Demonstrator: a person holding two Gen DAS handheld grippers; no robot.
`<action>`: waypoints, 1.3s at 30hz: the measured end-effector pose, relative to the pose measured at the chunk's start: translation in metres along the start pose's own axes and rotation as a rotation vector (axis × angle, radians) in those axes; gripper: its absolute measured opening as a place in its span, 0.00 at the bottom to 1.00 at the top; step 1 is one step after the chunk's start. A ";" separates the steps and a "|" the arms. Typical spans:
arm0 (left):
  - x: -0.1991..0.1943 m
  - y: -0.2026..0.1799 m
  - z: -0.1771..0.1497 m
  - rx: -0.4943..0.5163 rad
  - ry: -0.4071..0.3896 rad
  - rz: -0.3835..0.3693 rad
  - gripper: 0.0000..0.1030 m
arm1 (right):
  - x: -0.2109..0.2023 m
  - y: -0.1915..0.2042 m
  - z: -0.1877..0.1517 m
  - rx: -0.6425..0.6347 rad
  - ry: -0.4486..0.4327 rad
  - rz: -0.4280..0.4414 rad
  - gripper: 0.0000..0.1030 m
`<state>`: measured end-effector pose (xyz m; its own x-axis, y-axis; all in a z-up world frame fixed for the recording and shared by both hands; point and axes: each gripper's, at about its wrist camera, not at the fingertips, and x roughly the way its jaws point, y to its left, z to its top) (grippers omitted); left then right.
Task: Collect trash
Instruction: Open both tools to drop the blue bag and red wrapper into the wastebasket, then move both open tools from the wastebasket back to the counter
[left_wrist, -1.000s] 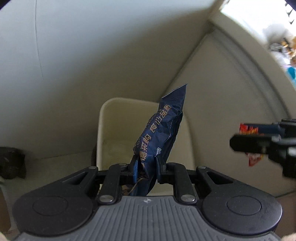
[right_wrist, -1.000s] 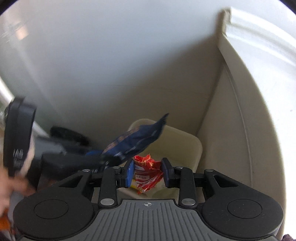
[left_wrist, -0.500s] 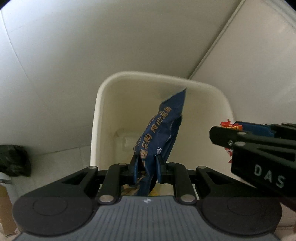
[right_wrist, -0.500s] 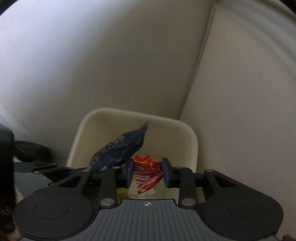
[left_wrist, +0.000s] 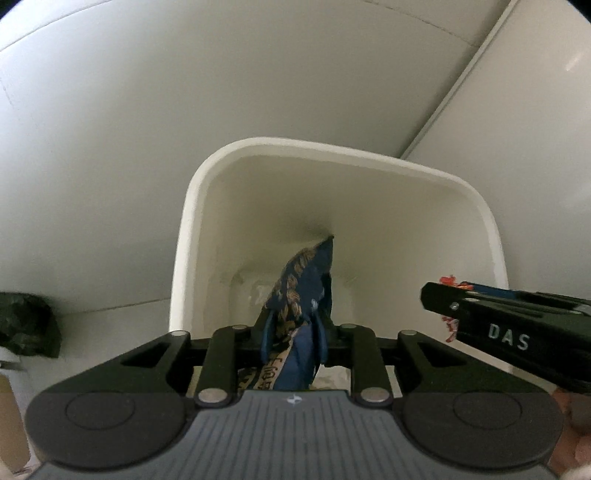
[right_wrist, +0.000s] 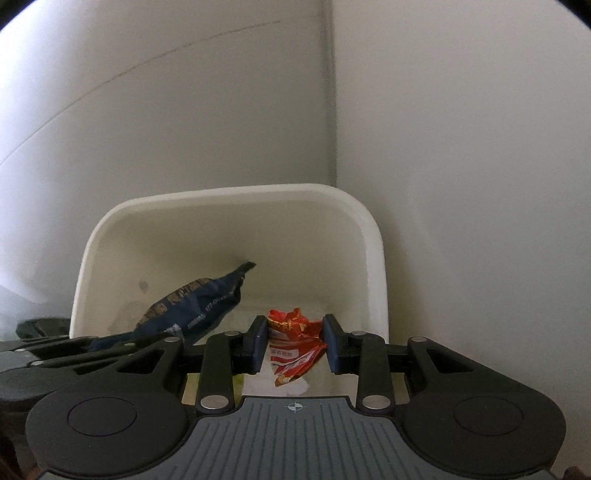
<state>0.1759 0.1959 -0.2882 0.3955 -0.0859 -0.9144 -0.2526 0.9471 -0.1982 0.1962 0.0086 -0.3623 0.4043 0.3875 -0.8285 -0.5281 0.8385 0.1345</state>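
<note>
A cream waste bin stands in a wall corner, also in the right wrist view. My left gripper is shut on a dark blue snack bag and holds it over the bin's mouth; the bag also shows in the right wrist view. My right gripper is shut on a crumpled red wrapper above the bin, to the right of the left one. The right gripper shows in the left wrist view.
White walls close in behind and right of the bin. A dark bag lies on the floor to the left of the bin. Some pale scraps lie at the bin's bottom.
Both grippers have moved forward and down over the bin with their wrappers. The bin now fills the middle of both views.
</note>
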 end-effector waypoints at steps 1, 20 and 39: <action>-0.007 0.001 -0.003 -0.004 -0.007 -0.005 0.23 | 0.000 0.002 -0.001 0.002 -0.001 0.008 0.30; -0.037 0.000 -0.019 0.021 -0.063 -0.061 0.57 | -0.015 0.000 0.007 0.045 -0.016 0.146 0.38; -0.049 -0.022 -0.013 0.044 -0.086 -0.062 0.92 | -0.052 0.018 0.020 0.004 -0.017 0.172 0.76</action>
<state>0.1505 0.1753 -0.2431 0.4840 -0.1200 -0.8668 -0.1865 0.9536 -0.2362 0.1808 0.0117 -0.3059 0.3203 0.5321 -0.7837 -0.5875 0.7606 0.2763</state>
